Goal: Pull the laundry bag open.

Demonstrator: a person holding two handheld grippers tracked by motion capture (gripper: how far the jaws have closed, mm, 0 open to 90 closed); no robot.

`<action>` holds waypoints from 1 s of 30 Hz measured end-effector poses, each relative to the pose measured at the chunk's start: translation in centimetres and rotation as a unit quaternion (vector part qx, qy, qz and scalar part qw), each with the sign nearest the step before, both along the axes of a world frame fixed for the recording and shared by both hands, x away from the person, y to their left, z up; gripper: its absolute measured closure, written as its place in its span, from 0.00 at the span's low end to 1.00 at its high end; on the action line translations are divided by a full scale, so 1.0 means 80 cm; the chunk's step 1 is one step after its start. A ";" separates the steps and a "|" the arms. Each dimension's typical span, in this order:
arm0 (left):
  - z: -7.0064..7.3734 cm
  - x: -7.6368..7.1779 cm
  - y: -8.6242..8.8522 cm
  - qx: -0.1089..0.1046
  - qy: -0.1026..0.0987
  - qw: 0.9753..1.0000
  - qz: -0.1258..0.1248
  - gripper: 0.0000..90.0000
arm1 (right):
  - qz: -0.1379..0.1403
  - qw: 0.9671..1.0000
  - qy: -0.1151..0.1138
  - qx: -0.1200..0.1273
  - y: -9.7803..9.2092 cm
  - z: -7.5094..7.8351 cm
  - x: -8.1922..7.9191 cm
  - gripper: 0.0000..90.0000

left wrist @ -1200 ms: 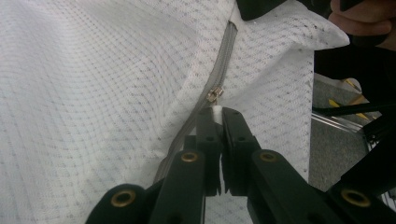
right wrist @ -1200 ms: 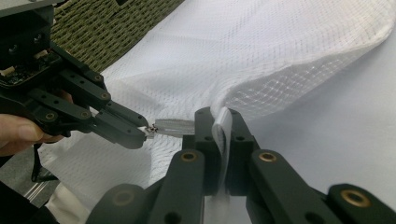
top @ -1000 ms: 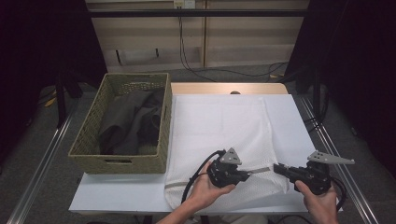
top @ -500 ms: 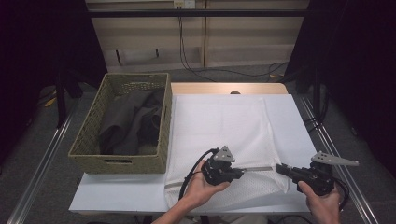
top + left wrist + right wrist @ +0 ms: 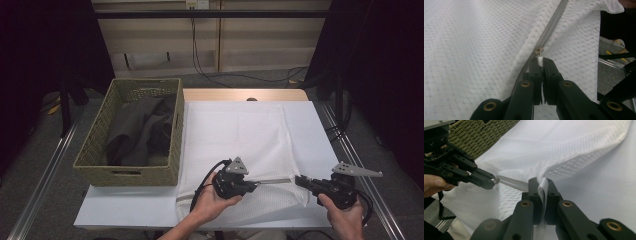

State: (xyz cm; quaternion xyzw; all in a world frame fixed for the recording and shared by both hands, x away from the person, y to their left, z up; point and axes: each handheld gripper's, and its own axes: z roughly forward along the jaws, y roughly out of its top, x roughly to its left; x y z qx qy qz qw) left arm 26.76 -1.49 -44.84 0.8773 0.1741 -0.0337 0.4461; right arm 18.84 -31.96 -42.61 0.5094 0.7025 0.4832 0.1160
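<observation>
My left gripper (image 5: pixel 541 62) clamped on zipper pull (image 5: pixel 538 51) of white mesh laundry bag (image 5: pixel 240 135), flat on table beside wicker basket (image 5: pixel 131 131). My right gripper (image 5: pixel 541 185) pinches bag's end tab (image 5: pixel 543 188), anchoring corner so zipper tape (image 5: pixel 274 180) stays taut for sliding.

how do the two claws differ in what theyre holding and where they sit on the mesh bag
The left claw is shut on the small zipper pull, partway along the zipper; the right claw is shut on a fabric tab at the corner of the mesh bag. In the high view the left claw sits over the bag's near edge, the right claw just off its right end. Both point toward each other with jaws closed.
</observation>
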 end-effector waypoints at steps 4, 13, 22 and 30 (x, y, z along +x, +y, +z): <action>0.000 0.001 0.004 0.003 -0.001 1.000 0.002 0.96 | -0.003 1.000 -0.001 -0.002 -0.001 0.000 0.000 0.96; 0.000 0.003 0.007 0.004 0.000 1.000 0.007 0.96 | -0.005 1.000 0.002 0.001 -0.001 0.001 -0.001 0.96; 0.000 0.002 0.011 0.013 0.003 1.000 0.003 0.96 | -0.008 1.000 0.003 0.015 -0.004 0.001 -0.001 0.96; 0.007 0.006 0.017 0.018 0.000 1.000 0.005 0.96 | -0.007 1.000 0.003 0.018 -0.002 0.000 -0.006 0.96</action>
